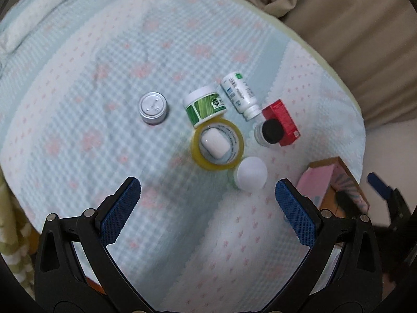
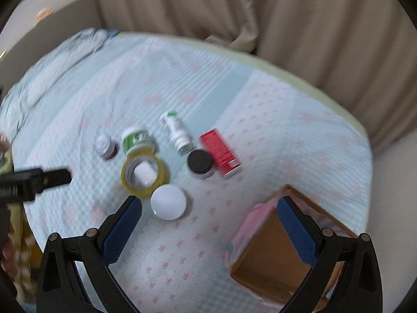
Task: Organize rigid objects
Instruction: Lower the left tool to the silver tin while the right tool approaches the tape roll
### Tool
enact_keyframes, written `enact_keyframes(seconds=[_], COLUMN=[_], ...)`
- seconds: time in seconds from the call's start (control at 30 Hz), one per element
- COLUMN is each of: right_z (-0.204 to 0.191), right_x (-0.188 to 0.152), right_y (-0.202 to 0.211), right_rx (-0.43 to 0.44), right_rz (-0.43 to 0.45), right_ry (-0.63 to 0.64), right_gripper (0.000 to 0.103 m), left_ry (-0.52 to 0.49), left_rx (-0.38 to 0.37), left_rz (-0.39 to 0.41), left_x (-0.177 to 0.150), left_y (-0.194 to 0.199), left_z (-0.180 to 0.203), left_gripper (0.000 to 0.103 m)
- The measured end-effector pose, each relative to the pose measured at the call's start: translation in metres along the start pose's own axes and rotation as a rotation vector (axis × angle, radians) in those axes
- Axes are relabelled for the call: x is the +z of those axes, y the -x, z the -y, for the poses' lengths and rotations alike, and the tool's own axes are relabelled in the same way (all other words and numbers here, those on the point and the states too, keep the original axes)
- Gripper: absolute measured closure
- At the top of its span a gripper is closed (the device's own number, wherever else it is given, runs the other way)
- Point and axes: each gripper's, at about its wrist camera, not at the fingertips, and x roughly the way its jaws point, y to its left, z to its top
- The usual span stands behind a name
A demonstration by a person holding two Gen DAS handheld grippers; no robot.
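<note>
Ahead of the left tongs (image 1: 208,198), which are spread wide and hold nothing, the small things sit bunched on the bed (image 1: 78,83): a tape roll (image 1: 218,144) with a white case (image 1: 214,142) resting in its hole, a green tub (image 1: 206,105) touching the roll's far edge, a white cap (image 1: 251,173) just beside its near right edge, and a silver tin (image 1: 153,108) apart to the left. Beyond and to the right lie a white bottle (image 1: 239,94) on its side, a black-capped jar (image 1: 268,131) and a red box (image 1: 281,122) touching that jar. The right tongs (image 2: 209,217) are also wide open and empty, with the open cardboard box (image 2: 268,258) under their right finger. The crowding is probably the main risk: closing on the cap could nudge the roll and tip the case out, and the bottle, lying flat on soft quilt, would likely roll if bumped. Both views are smeared, so a hurried approach may miss its mark, and the two tongs working close together could knock each other.
</note>
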Motion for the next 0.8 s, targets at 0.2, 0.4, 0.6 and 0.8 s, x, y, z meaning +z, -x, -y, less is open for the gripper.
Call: enact_keyframes(seconds=[0.2, 0.4, 0.6, 0.8], right_z=[-0.017, -0.040, -0.068, -0.094], right_x=[0.008, 0.018, 0.018, 0.017], right_y=[-0.054, -0.104, -0.150, -0.185], right_rx=[0.064, 0.134, 0.194, 0.231], right_rz=[-0.084, -0.135, -0.186, -0.217], right_ry=[0.089, 0.126, 0.168, 0.213], right_gripper=[0.000, 0.000, 0.000, 0.000], left_ry=[0.037, 0.075, 0.082, 0.050], left_rx=[0.024, 0.059, 0.107, 0.132], left_rz=[-0.058, -0.088, -0.123, -0.134], left_x=[0.029, 0.055, 0.062, 0.069], left_y=[-0.043, -0.080, -0.116, -0.155], left_z=[-0.012, -0.039, -0.069, -0.088], left_gripper=[0.001, 0.001, 0.001, 0.001])
